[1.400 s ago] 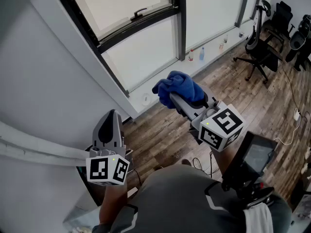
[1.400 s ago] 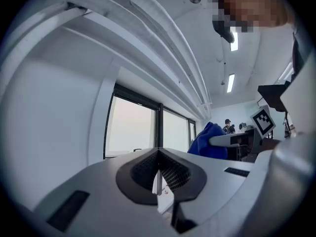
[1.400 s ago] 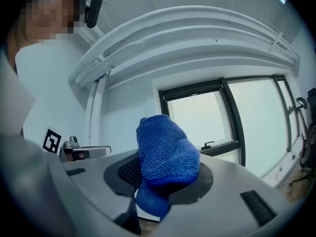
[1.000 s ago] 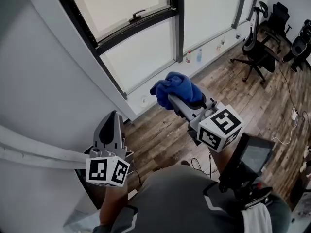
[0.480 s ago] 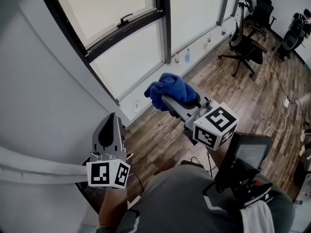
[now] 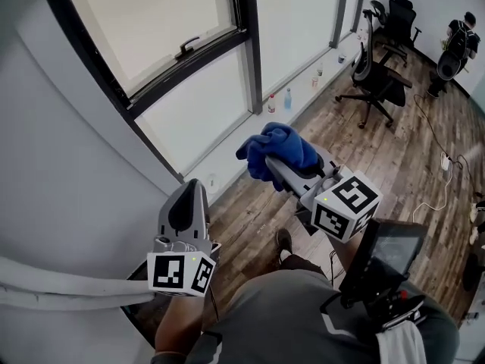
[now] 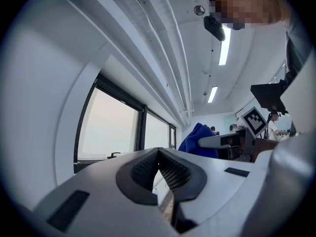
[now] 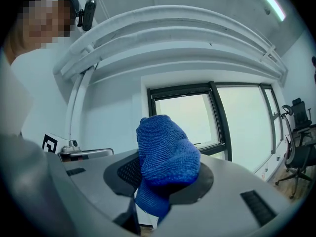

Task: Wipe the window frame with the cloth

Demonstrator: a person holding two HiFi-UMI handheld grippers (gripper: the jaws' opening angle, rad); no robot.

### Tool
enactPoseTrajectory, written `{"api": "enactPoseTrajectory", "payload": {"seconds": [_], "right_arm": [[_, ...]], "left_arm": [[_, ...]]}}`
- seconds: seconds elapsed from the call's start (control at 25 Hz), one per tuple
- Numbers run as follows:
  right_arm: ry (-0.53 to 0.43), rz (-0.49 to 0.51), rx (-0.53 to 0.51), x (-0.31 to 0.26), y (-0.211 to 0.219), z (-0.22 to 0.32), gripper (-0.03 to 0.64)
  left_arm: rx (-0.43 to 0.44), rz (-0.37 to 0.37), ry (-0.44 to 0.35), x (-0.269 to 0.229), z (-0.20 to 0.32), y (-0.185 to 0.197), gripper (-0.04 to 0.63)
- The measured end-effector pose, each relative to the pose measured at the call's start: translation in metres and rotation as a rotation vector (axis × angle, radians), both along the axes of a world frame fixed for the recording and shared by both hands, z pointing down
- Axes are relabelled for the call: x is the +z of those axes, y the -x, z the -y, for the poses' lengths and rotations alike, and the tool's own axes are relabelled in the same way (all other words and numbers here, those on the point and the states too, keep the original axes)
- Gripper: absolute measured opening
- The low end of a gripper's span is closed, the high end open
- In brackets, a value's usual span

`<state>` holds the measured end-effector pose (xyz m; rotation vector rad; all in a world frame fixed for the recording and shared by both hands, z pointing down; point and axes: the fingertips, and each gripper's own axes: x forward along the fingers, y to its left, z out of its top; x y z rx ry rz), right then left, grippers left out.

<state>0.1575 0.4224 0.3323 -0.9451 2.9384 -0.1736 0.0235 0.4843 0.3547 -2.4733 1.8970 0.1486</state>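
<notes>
Blue cloth (image 6: 282, 147) stays pinched in the right gripper (image 8: 160, 181), bunched over its tips and held in the air short of the dark window frame (image 6: 247, 29), not touching it. Over the last second the window has grown nearer in the head view, and a shoe (image 6: 283, 243) now shows on the wooden floor, so the person seems to be stepping in. The left gripper (image 6: 187, 207) rides along, jaws pressed together on nothing. Wiping has not begun; the approach is closing

My cloth (image 6: 279, 149) is bright blue, the window frame (image 6: 248, 29) black. My left gripper (image 6: 189, 196) and right gripper (image 6: 273, 164) are grey, marked with black-and-white squares. The floor (image 6: 394, 154) is brown wood-grain planking.
</notes>
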Motion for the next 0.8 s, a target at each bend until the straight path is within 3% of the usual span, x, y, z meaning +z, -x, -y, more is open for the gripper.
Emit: {"api": "enactPoseTrajectory", "payload": {"seconds": [0.8], "right_arm": [[-0.016,0.069,0.033,-0.003,-0.08,0.228,0.138]], "left_arm": [[-0.017,0.033,0.0,-0.019,0.236,-0.071,0.002]]}}
